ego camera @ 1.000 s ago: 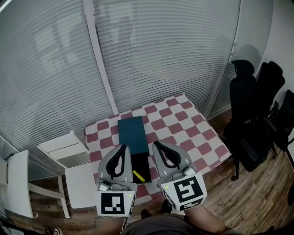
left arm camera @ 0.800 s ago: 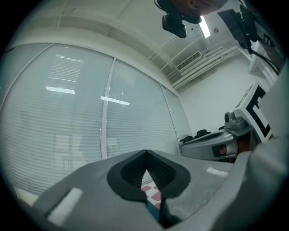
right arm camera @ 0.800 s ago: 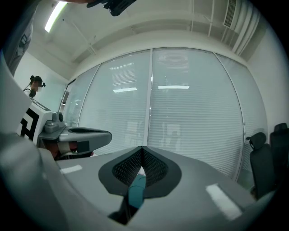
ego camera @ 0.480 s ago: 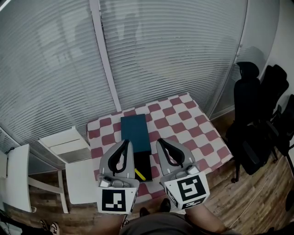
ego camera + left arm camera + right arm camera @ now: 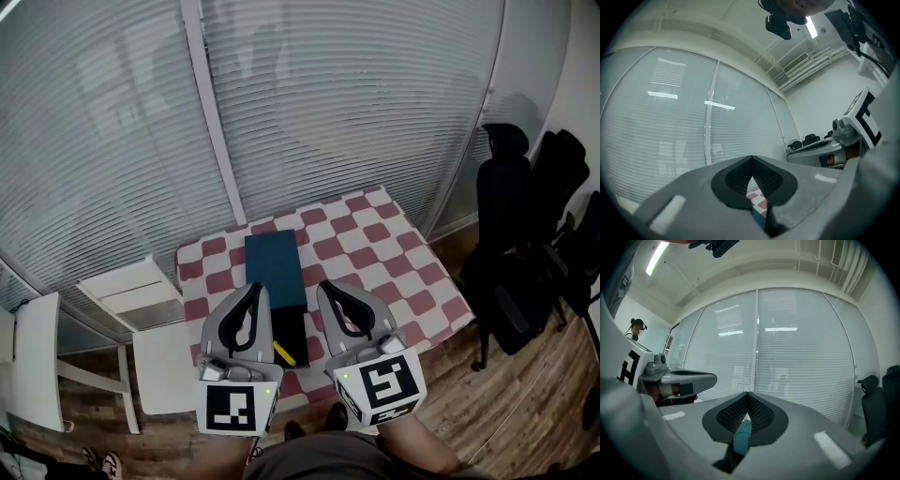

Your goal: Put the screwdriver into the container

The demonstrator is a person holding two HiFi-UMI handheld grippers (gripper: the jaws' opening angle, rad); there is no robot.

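Note:
A long teal container (image 5: 273, 269) lies on the checkered table (image 5: 375, 239), with a black section (image 5: 291, 330) at its near end. A small yellow screwdriver (image 5: 283, 352) rests on that black section. My left gripper (image 5: 254, 287) hovers above the container's left side, jaws shut and empty. My right gripper (image 5: 322, 286) hovers above its right side, also shut and empty. In the left gripper view the pads meet at the left gripper's tip (image 5: 751, 158), with cloth and teal below. In the right gripper view the right gripper's pads meet (image 5: 747, 393) over the teal container (image 5: 741, 439).
A white stool (image 5: 159, 373) and a white shelf unit (image 5: 129, 296) stand left of the table. Black office chairs (image 5: 511, 234) stand at the right on the wood floor. Blinds (image 5: 328, 103) cover the glass wall behind the table.
The whole view has shifted slightly. Both grippers keep the same shut pose over the container, and the screwdriver has not moved.

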